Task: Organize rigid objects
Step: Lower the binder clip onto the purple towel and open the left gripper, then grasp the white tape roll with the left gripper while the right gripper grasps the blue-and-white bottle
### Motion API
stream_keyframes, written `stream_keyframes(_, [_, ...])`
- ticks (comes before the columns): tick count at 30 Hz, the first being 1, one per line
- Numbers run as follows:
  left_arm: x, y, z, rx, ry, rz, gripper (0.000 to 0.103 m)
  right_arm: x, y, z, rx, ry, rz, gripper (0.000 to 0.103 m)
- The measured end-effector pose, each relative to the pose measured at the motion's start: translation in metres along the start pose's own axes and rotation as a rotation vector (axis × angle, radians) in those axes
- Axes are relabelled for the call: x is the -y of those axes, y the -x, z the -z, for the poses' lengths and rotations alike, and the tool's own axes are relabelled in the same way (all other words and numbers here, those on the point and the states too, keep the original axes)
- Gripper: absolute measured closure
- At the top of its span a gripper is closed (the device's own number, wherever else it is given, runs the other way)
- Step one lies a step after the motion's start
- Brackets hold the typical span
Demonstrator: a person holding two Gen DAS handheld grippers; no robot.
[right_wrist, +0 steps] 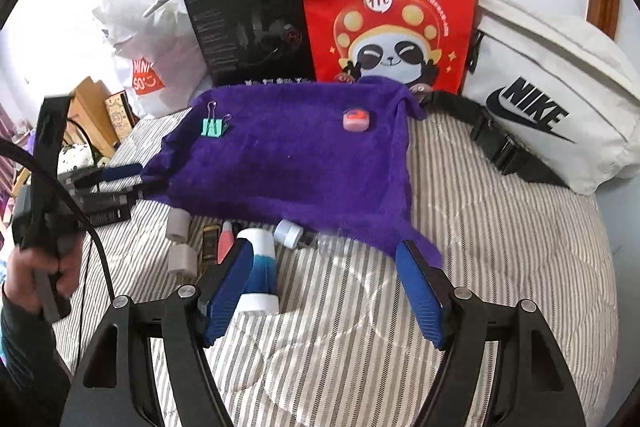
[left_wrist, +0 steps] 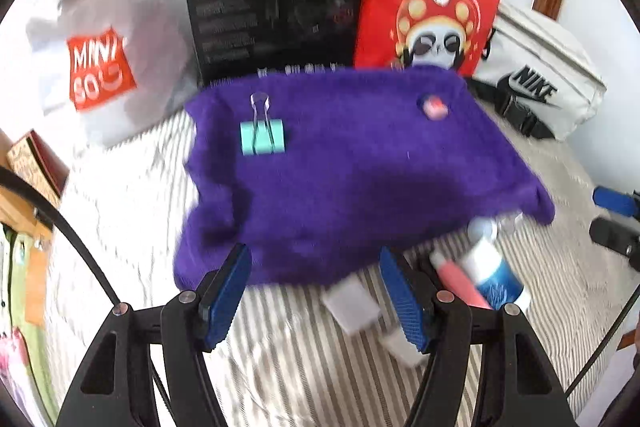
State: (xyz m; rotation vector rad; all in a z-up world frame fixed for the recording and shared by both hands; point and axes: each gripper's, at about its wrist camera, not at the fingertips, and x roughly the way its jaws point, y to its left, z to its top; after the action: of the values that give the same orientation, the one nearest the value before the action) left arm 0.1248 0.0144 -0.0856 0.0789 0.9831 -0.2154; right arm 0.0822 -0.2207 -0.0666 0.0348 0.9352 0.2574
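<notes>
Left wrist view: my left hand-held gripper (left_wrist: pixel 316 291), spread and empty at the purple towel's (left_wrist: pixel 340 167) near edge, next needs the white eraser (left_wrist: pixel 352 307).

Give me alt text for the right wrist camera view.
A purple towel on a striped bed holds a green binder clip and a pink eraser. The open right gripper hovers near a blue-and-white bottle.

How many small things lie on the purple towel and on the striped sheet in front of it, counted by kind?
Binder clip: 1
Pink round case: 1
Grey blocks: 2
Blue-and-white tube: 1
Pink stick: 1
Dark stick: 1
White cap: 1
Clear piece: 1
Total: 9
</notes>
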Motion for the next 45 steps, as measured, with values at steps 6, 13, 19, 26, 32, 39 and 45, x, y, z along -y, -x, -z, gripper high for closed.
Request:
stream_keyframes(6, [-0.012, -0.025, 0.021, -0.081, 0.092, 0.023, 0.039, -0.005, -0.009, 0.012, -0.035, 0.006, -0.019, 0.03])
stream_keyframes(13, [-0.018, -0.027, 0.028, -0.063, 0.098, -0.022, 0.038, -0.006, -0.016, 0.023, -0.068, 0.01, -0.022, 0.03])
stream_keyframes(19, [-0.014, -0.03, 0.031, -0.099, 0.073, -0.105, 0.043, -0.011, -0.023, 0.024, -0.082, 0.025, -0.041, 0.03])
stream_keyframes(26, [-0.017, -0.025, 0.039, -0.072, 0.075, -0.098, 0.076, -0.025, -0.04, 0.026, -0.103, 0.057, -0.071, 0.03])
stream_keyframes(32, [-0.023, -0.018, 0.044, -0.068, 0.068, -0.097, 0.076, -0.041, -0.053, 0.028, -0.102, 0.095, -0.074, 0.03])
stream_keyframes(39, [-0.024, -0.011, 0.052, -0.063, 0.069, -0.098, 0.075, -0.049, -0.07, 0.027, -0.117, 0.132, -0.077, 0.053])
stream_keyframes(45, [-0.025, -0.008, 0.056, -0.052, 0.09, -0.098, 0.075, -0.052, -0.073, 0.021, -0.092, 0.144, -0.045, 0.053])
